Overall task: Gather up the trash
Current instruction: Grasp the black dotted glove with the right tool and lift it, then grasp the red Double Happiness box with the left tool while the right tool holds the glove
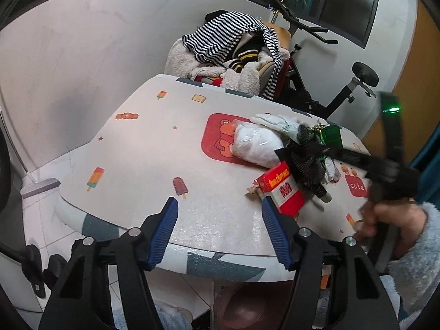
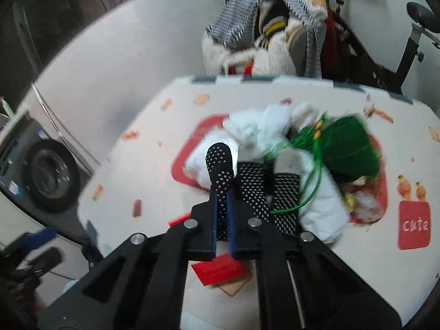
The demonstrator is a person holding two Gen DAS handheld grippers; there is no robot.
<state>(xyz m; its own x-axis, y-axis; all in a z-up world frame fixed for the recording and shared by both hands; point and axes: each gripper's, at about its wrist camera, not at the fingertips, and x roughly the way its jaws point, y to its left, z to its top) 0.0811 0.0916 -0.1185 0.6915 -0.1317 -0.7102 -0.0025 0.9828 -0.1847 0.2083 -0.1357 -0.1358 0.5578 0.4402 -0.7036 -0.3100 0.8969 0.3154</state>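
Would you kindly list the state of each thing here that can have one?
Right tool: shut on the black dotted sock.
Left tool: open, nothing between its fingers, its right finger by the red box.
Red box: closed, lying on the table.
White plastic bag: crumpled, lying on the table.
Green pouch: resting in the pile, cord loose.
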